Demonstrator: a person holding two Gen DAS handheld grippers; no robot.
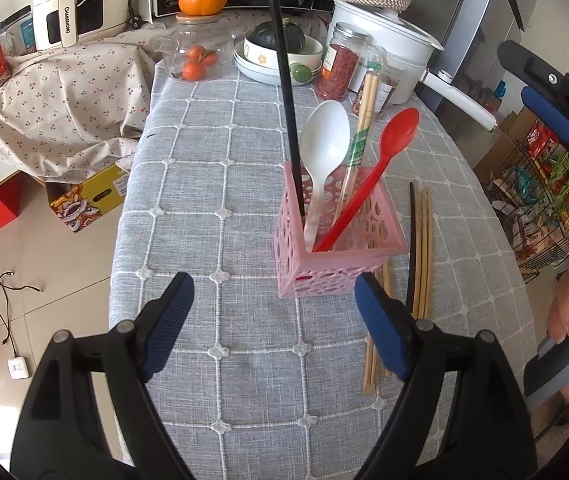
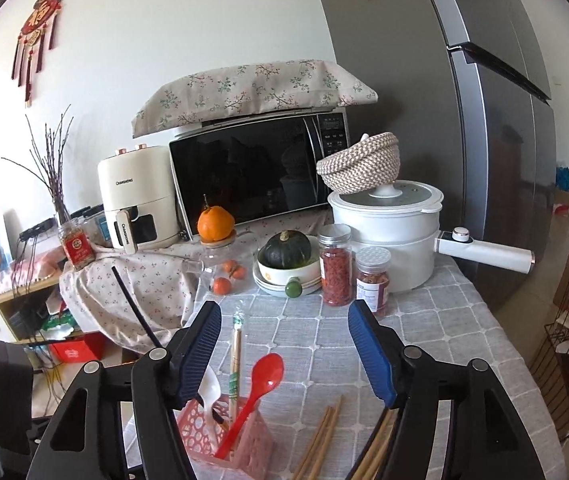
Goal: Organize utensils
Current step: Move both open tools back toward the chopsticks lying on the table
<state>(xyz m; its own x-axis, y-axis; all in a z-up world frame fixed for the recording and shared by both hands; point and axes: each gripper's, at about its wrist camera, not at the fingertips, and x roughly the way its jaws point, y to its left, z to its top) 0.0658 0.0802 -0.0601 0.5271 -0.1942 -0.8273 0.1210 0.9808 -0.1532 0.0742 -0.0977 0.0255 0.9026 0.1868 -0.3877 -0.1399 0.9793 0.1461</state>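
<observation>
A pink perforated holder (image 1: 336, 240) stands on the grey checked tablecloth (image 1: 212, 184). It holds a white spoon (image 1: 324, 140), a red spoon (image 1: 396, 132), wrapped chopsticks (image 1: 360, 136) and a long black stick (image 1: 284, 80). Several loose wooden chopsticks (image 1: 424, 248) lie on the cloth right of the holder. My left gripper (image 1: 274, 320) is open and empty, just in front of the holder. My right gripper (image 2: 284, 352) is open and empty, above the holder (image 2: 240, 436) and the loose chopsticks (image 2: 320, 440); it also shows at the right edge of the left wrist view (image 1: 556, 96).
At the table's far end stand a white pot (image 2: 388, 232), two jars (image 2: 336, 268), a bowl with a squash (image 2: 288, 256), a glass jar with oranges (image 2: 220, 268), a microwave (image 2: 256, 176) and an air fryer (image 2: 140, 196). A fridge (image 2: 484, 120) is right.
</observation>
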